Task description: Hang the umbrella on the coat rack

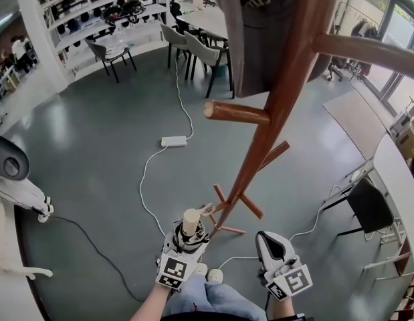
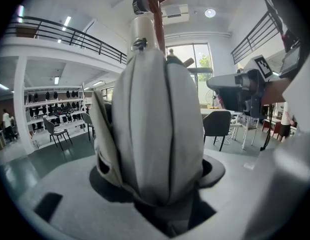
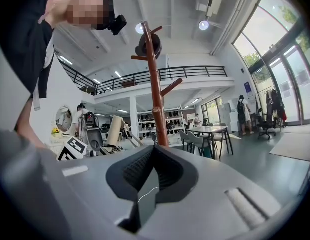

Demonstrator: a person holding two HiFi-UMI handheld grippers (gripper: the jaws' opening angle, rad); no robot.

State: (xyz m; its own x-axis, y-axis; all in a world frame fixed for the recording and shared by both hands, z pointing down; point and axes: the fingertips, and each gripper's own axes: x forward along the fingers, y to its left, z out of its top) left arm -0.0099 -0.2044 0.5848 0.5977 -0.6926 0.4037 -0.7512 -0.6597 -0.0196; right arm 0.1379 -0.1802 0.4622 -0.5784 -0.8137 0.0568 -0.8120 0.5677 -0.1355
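The folded pale grey umbrella (image 2: 155, 134) stands upright between the jaws of my left gripper (image 2: 160, 184), which is shut on it. Its cream handle (image 1: 190, 221) points up. In the head view my left gripper (image 1: 188, 236) hangs low, just left of the foot of the brown wooden coat rack (image 1: 273, 112), whose nearest bare peg (image 1: 237, 112) juts left well above it. My right gripper (image 1: 272, 243) is to the right of the rack's foot, shut and holding nothing. The right gripper (image 3: 152, 159) faces the coat rack pole (image 3: 155, 84), with the umbrella (image 3: 113, 131) at its left.
A dark garment (image 1: 267, 32) hangs high on the rack. A white power strip (image 1: 174, 141) and its cable lie on the grey floor. Grey chairs (image 1: 207, 55) stand by a table at the back, a black chair (image 1: 370, 206) and a long table (image 1: 394, 172) at the right.
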